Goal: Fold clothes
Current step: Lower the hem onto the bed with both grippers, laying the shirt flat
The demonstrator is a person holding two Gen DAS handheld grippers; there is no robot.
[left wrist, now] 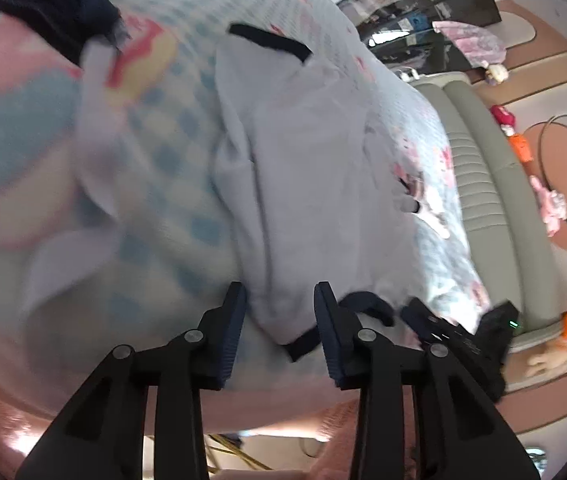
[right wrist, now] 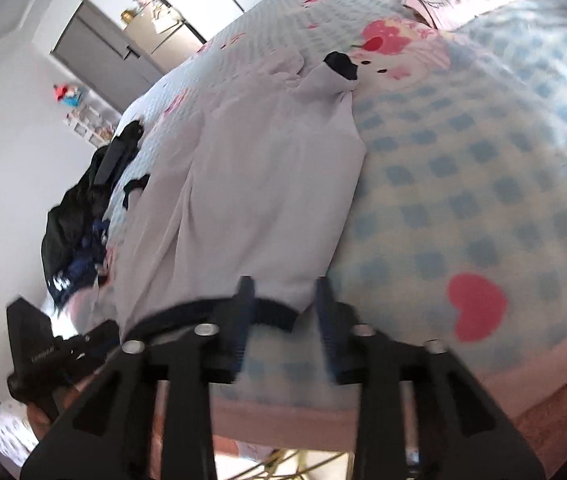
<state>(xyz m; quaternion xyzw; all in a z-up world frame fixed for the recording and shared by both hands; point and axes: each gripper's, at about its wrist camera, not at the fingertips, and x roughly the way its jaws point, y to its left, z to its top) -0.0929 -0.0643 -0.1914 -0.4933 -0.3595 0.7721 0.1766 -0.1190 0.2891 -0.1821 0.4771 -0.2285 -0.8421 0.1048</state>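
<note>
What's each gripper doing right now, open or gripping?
Left gripper: open, at the near dark-trimmed edge of the white garment.
Right gripper: open, at the garment's dark hem, nothing clamped.

A shirt (left wrist: pixel 307 168) lies spread out on the bed (left wrist: pixel 171 160). Its near edge sits between the fingers (left wrist: pixel 235 320) of the left gripper (left wrist: pixel 279 312). In the right wrist view, the shirt's hem runs just in front of the right gripper (right wrist: pixel 283 308). A pile of clothes (right wrist: pixel 79 216) sits to the left of the shirt, at the bed's edge. The right gripper shows at the lower right of the left wrist view, near the shirt's corner.
</note>
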